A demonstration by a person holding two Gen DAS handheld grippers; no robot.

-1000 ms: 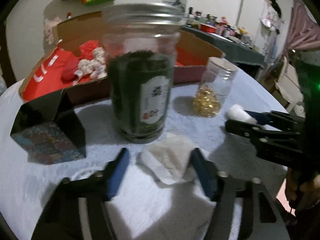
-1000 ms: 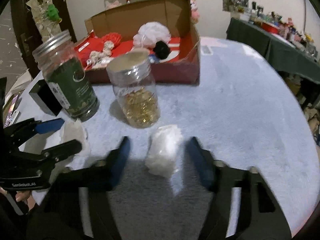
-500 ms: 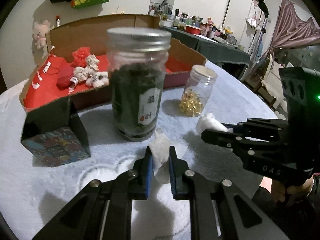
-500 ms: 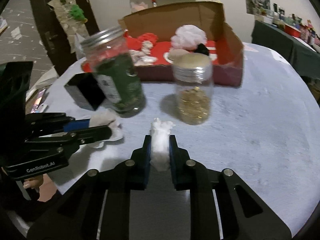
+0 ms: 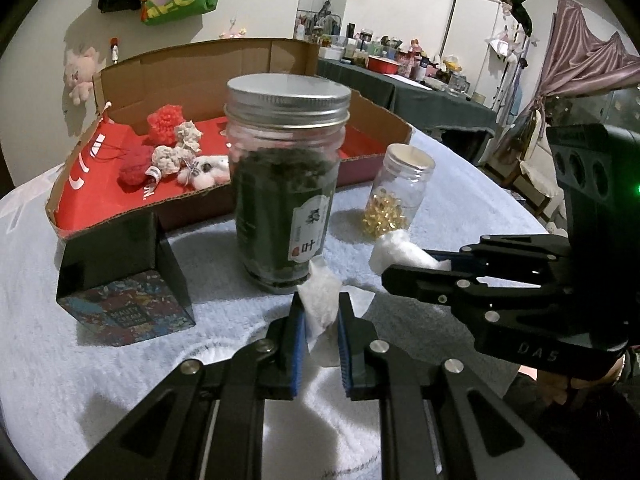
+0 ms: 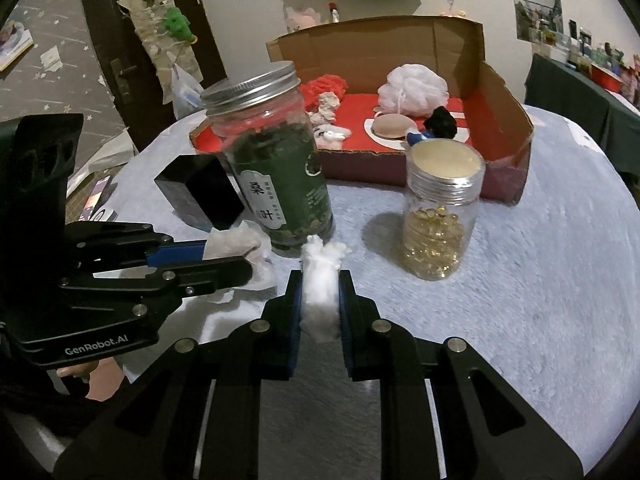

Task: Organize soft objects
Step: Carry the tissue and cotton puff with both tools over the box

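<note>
My left gripper [image 5: 319, 310] is shut on a crumpled white tissue [image 5: 320, 300], held just above the light blue table cloth in front of the green tea jar [image 5: 285, 192]. My right gripper [image 6: 320, 284] is shut on a white cotton wad [image 6: 321, 280], also lifted off the cloth. Each gripper shows in the other's view: the right gripper [image 5: 404, 266] with the cotton wad [image 5: 394, 254], the left gripper [image 6: 236, 258] with the tissue [image 6: 236, 240]. A cardboard box [image 6: 400, 40] with a red lining holds soft toys and a white mesh pouf [image 6: 412, 90].
A small jar of golden capsules [image 6: 440, 216] stands right of the tea jar [image 6: 272, 168]. A black carton [image 5: 120, 276] stands on the left. The box [image 5: 200, 64] sits at the table's far side. The round table's edge [image 6: 624, 208] curves on the right.
Both grippers went from open around their pieces to shut on them, then lifted them up off the cloth and drew back a little from the jars.
</note>
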